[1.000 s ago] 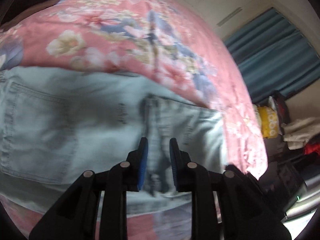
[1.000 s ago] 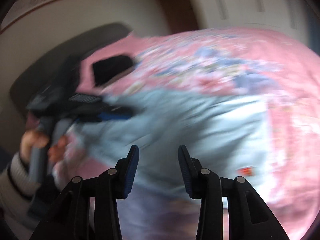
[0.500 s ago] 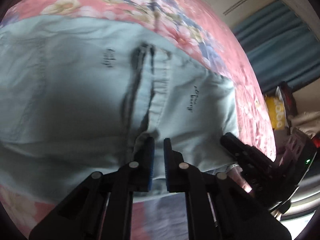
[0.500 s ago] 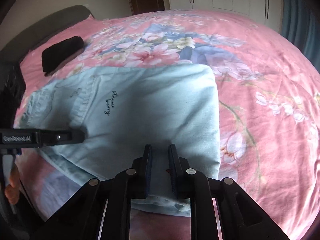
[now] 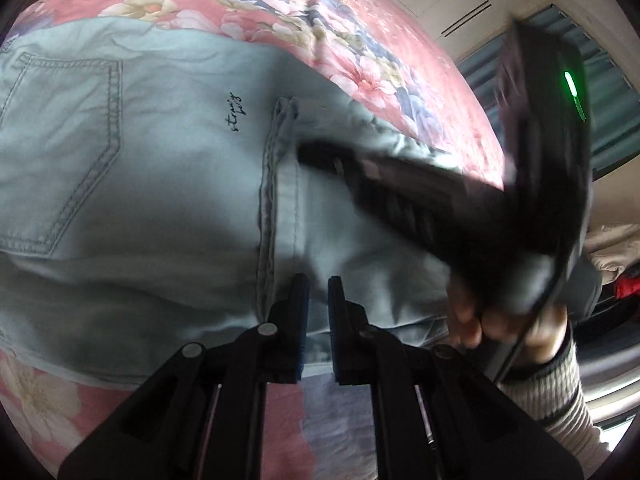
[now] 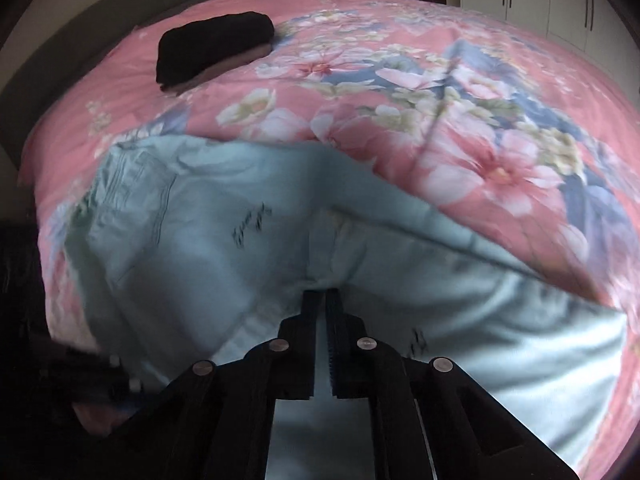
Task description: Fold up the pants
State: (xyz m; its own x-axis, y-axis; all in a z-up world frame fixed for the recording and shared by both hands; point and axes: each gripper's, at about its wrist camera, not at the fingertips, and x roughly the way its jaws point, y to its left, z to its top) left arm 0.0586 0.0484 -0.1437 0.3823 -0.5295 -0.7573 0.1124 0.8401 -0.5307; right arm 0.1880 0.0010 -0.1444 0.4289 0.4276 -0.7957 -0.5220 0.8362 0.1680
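Light blue denim pants (image 5: 168, 184) lie on a pink floral bedspread (image 5: 280, 4), with a back pocket at the left and small black script print. My left gripper (image 5: 318, 286) is nearly closed at the near edge of the folded leg layer; whether it pinches cloth is unclear. My right gripper (image 6: 323, 300) is shut on a raised fold of the pants (image 6: 360, 256) and lifts it. The right tool also shows in the left wrist view (image 5: 460, 200), blurred, reaching over the pants toward the hem.
A black folded item (image 6: 212, 50) lies on the bedspread (image 6: 460, 120) at the far left. A dark headboard (image 6: 80, 32) curves behind it. White wardrobe doors (image 6: 540, 0) stand at the back. Blue curtains (image 5: 616, 92) and piled things (image 5: 616, 264) are at the right.
My right gripper has lifted the pants fold and carried it left across the pants. In the left wrist view the right tool has swung in over the cloth. The left gripper stays nearly closed.
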